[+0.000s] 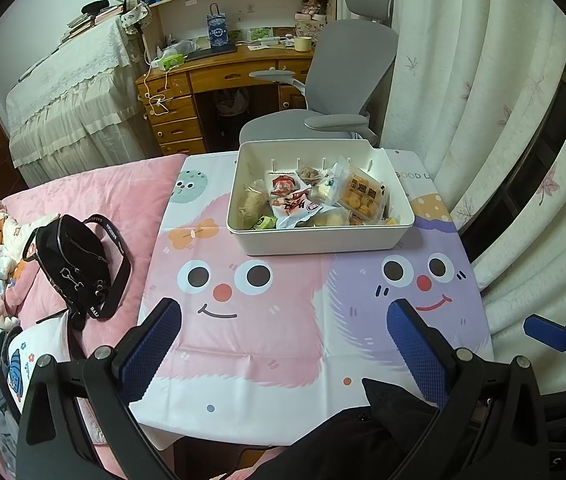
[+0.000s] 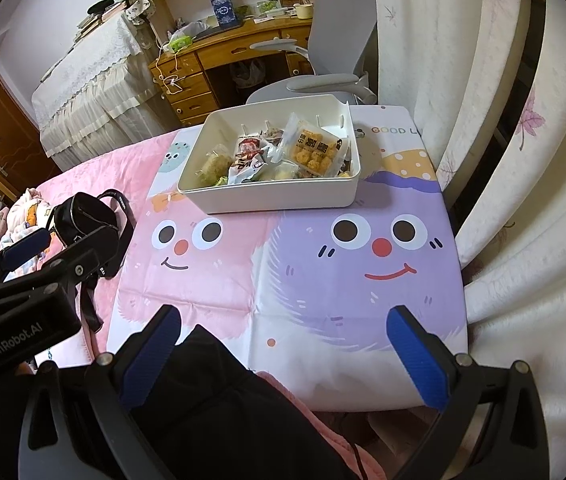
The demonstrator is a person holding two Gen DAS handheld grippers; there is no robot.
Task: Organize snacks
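Observation:
A white plastic box (image 1: 315,240) (image 2: 275,200) stands at the far side of the cartoon-print tablecloth (image 1: 283,340) (image 2: 323,280). Several wrapped snacks lie inside it, among them a clear packet of yellow puffs (image 1: 363,196) (image 2: 315,152) and a red-and-white packet (image 1: 291,204) (image 2: 249,162). My left gripper (image 1: 285,336) is open and empty, held over the near part of the cloth. My right gripper (image 2: 285,340) is open and empty too, near the cloth's front edge. The left gripper body shows at the left of the right wrist view (image 2: 23,280).
A black shoulder bag (image 1: 79,268) (image 2: 87,216) lies on the pink bedding left of the table. A grey office chair (image 1: 335,92) stands behind the box, before a wooden desk (image 1: 219,76). White curtains (image 1: 483,120) hang at the right.

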